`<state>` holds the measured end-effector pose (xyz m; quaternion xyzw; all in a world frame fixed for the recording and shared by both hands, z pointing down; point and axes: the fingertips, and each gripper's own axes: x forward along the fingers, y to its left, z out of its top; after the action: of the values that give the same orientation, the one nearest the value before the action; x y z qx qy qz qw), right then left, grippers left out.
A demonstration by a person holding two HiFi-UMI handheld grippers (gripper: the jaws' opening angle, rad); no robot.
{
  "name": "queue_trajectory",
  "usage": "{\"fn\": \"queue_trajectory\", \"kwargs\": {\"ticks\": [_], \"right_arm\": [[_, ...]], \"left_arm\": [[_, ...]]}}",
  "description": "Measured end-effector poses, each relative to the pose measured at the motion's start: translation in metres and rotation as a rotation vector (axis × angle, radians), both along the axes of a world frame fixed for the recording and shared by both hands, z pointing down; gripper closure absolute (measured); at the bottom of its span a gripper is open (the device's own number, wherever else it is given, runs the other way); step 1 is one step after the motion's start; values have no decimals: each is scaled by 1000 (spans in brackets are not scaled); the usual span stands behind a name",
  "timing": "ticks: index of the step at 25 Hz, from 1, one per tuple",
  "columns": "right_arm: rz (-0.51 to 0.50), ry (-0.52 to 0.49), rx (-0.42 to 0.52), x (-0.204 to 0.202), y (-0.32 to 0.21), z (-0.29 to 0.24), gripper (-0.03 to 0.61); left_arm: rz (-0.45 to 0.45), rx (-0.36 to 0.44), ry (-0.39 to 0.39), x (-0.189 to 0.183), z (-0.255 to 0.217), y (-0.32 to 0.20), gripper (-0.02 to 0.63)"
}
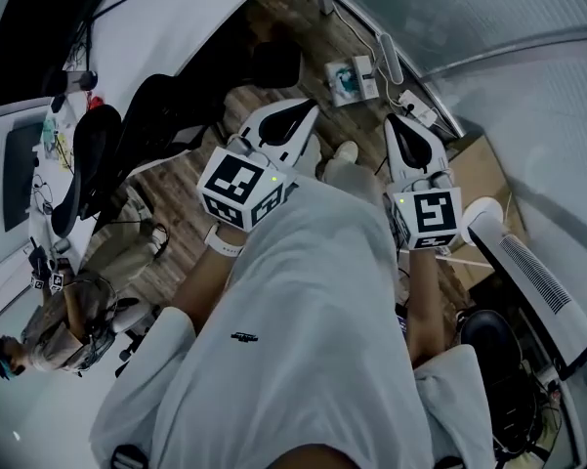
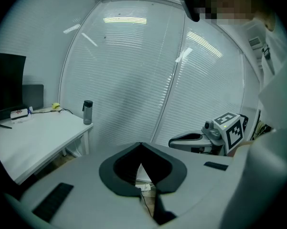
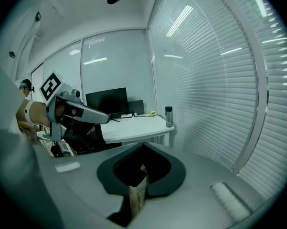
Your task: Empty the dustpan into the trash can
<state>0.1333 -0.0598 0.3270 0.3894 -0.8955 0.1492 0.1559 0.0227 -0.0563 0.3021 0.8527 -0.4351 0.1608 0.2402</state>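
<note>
No dustpan shows in any view. A dark round bin-like thing (image 1: 486, 338) sits on the floor at the lower right of the head view; I cannot tell whether it is the trash can. My left gripper (image 1: 306, 111) is held out in front of my white shirt, jaws shut and empty, and its own view shows the tips (image 2: 141, 145) meeting. My right gripper (image 1: 394, 122) hangs beside it, also shut with nothing held, its tips (image 3: 142, 147) closed. Each gripper shows in the other's view: the right gripper (image 2: 200, 140) and the left gripper (image 3: 76, 109).
A white desk (image 2: 33, 132) with a bottle (image 2: 88, 112) stands against the blinds, with a monitor (image 3: 106, 100) on it. Black office chairs (image 1: 88, 164), a cardboard box (image 1: 479, 164), a white tower fan (image 1: 532, 281) and a power strip (image 1: 386, 57) crowd the wooden floor. Another person (image 1: 68, 320) sits lower left.
</note>
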Motion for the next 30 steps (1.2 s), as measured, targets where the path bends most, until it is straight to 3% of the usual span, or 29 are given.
{"fn": "queue_trajectory", "kwargs": {"ticks": [15,17,30], "right_arm": [[52,1,-25,3,-40,44,561],[49,6,-40,-1,-47,51,492],[130,54,-107,10,-89,111,401]], "left_arm": [[46,-52,-14,20,62,-29,606],[50,-62,-11,17,71,-34,606],[81,-99,1,25,130,-71,606]]}}
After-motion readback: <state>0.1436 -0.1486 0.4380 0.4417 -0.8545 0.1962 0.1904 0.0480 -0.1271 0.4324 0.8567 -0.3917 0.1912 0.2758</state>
